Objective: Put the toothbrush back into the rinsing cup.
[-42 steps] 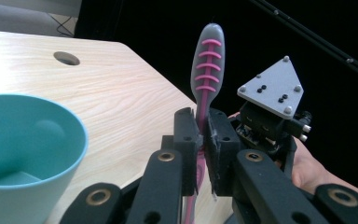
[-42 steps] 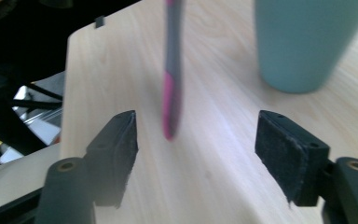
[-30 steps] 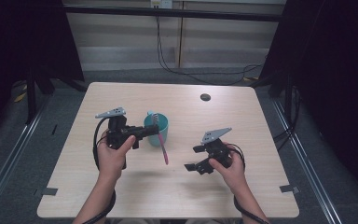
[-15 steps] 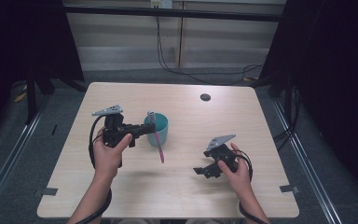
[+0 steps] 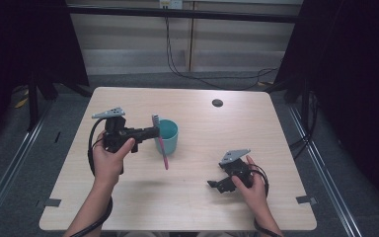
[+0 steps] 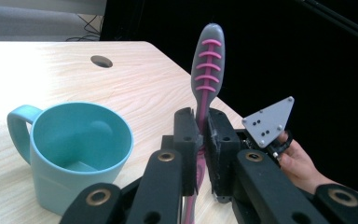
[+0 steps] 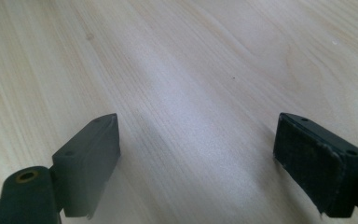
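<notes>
My left gripper (image 5: 153, 132) (image 6: 203, 140) is shut on a pink and grey toothbrush (image 5: 161, 143) (image 6: 206, 74), which stands nearly upright just left of a teal mug (image 5: 168, 136) (image 6: 74, 154). Its brush head points up and its handle hangs below the jaws. The mug stands on the wooden table (image 5: 192, 197) with its handle turned away from the toothbrush. My right gripper (image 5: 214, 185) (image 7: 198, 158) rests low over the table at the front right, open, with bare wood between its fingers.
A small round dark hole (image 5: 217, 102) (image 6: 101, 61) sits in the tabletop at the back right. Black curtains flank the table, and cables trail on the floor behind it. The table's right edge lies close to my right hand.
My left gripper has lifted the toothbrush and turned it more upright beside the mug. My right gripper has drawn back toward the front right of the table.
</notes>
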